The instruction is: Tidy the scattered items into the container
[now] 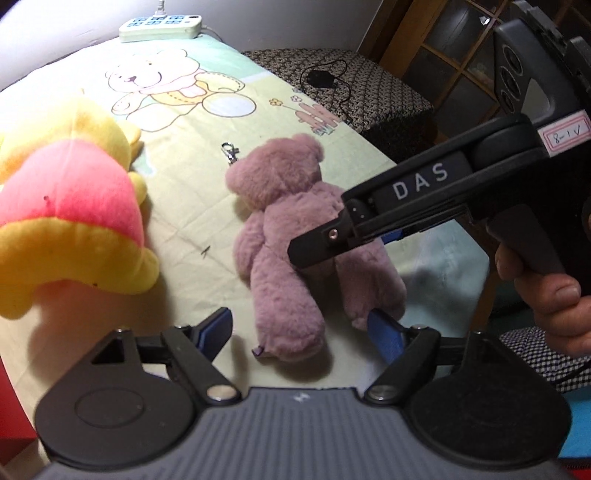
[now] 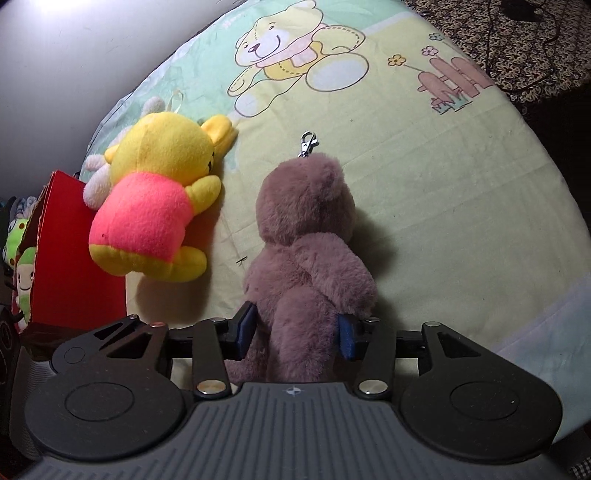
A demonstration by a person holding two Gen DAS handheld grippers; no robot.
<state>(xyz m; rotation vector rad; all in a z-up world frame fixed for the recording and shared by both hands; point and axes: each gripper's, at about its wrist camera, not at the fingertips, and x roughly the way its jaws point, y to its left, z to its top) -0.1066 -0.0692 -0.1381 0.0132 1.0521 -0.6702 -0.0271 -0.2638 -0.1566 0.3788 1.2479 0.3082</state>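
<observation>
A mauve plush bear (image 1: 291,240) with a metal clasp lies face down on the cartoon bedsheet; it also shows in the right wrist view (image 2: 310,243). My right gripper (image 2: 297,330) has its blue pads on both sides of the bear's lower body, pressing into the fur; it appears in the left wrist view (image 1: 317,251) over the bear. My left gripper (image 1: 301,334) is open and empty just short of the bear's legs. A yellow plush bear in a pink shirt (image 1: 70,206) lies to the left, and in the right wrist view (image 2: 155,206) leans on a red box (image 2: 70,258).
The red box holds green-faced plush toys (image 2: 20,251) at its left. A white plush (image 2: 98,181) sits behind the yellow bear. A power strip (image 1: 160,26) lies at the bed's far end. A patterned stool with a black charger (image 1: 321,79) stands beside the bed.
</observation>
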